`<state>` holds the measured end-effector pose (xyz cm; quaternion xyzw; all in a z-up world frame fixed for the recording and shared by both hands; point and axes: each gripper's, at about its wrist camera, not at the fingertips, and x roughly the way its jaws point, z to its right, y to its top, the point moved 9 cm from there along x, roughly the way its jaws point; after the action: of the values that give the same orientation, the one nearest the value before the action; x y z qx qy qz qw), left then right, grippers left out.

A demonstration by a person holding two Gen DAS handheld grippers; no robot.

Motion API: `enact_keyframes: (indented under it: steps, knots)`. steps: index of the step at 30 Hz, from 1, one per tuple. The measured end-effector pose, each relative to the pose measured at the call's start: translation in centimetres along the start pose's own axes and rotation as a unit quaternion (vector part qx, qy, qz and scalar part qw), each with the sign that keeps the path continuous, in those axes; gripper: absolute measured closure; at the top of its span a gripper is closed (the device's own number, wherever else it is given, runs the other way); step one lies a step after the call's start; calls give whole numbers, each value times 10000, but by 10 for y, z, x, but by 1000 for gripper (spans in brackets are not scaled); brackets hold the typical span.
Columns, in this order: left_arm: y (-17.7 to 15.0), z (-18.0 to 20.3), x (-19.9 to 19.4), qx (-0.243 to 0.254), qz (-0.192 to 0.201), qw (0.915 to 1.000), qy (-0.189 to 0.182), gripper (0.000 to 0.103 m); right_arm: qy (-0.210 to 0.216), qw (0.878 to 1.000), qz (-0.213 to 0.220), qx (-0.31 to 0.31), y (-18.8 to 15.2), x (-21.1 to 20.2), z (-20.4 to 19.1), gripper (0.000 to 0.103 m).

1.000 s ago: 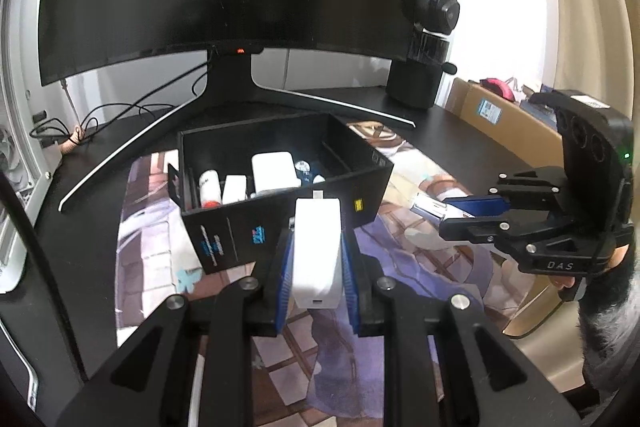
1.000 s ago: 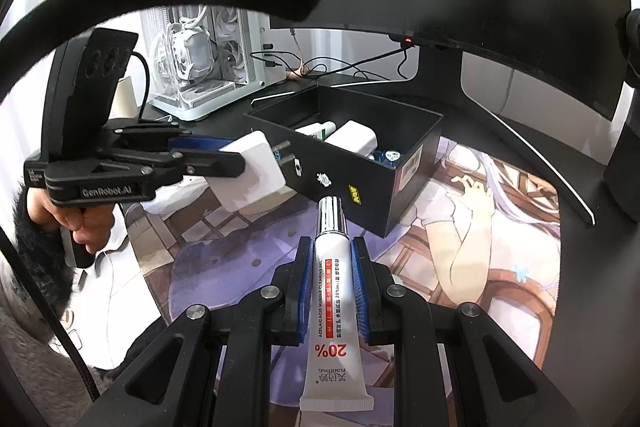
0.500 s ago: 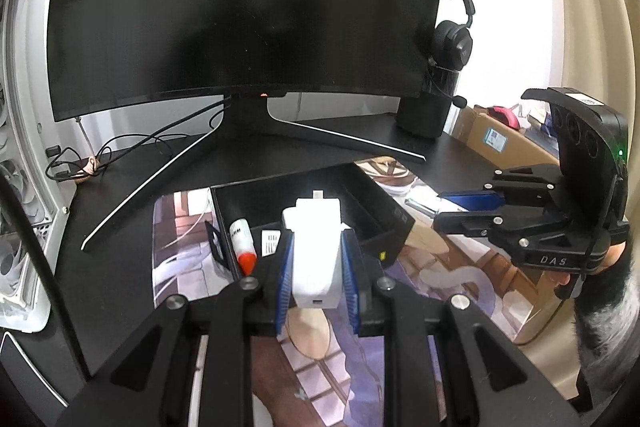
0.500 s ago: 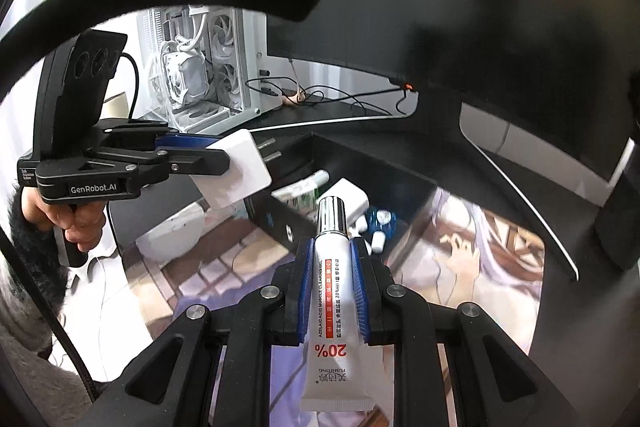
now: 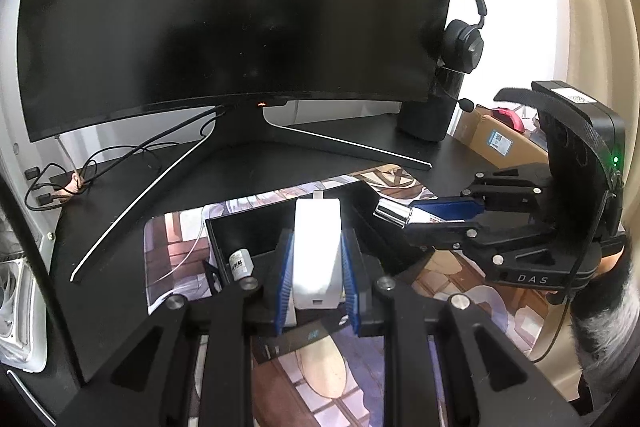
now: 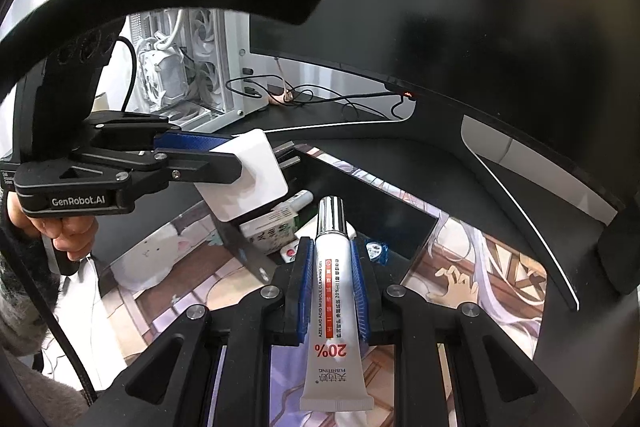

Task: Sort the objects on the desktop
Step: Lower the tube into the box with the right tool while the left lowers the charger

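My left gripper is shut on a white charger block, held upright over the open black box. My right gripper is shut on a white cream tube with a chrome cap, which points forward above the same box. In the right wrist view the left gripper holds the charger just left of the tube. In the left wrist view the right gripper hovers at the box's right side. Inside the box lie a small white bottle, a white carton and a blue wrapper.
A large curved monitor on a wide-legged stand fills the back of the black desk. Headphones hang on a black stand at the right, beside a cardboard box. Cables and a white PC case are at the left. A printed mat lies under the box.
Both grippers have risen and moved forward with their loads. The black box has slid lower and closer in both views, and now lies under the fingertips.
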<state>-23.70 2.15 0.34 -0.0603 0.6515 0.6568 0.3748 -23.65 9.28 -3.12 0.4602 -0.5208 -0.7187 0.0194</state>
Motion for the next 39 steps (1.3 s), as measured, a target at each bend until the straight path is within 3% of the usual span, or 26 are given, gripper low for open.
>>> enact_keyframes:
  steps: [24,39]
  knots:
    - [-14,-27,57,-160,-581,9981,117,83,-33,9970,-775,45,0,72,18,85]
    - [-14,-31,60,-199,-619,9978,99,82,-128,9947,-1016,119,-5,95,28,85]
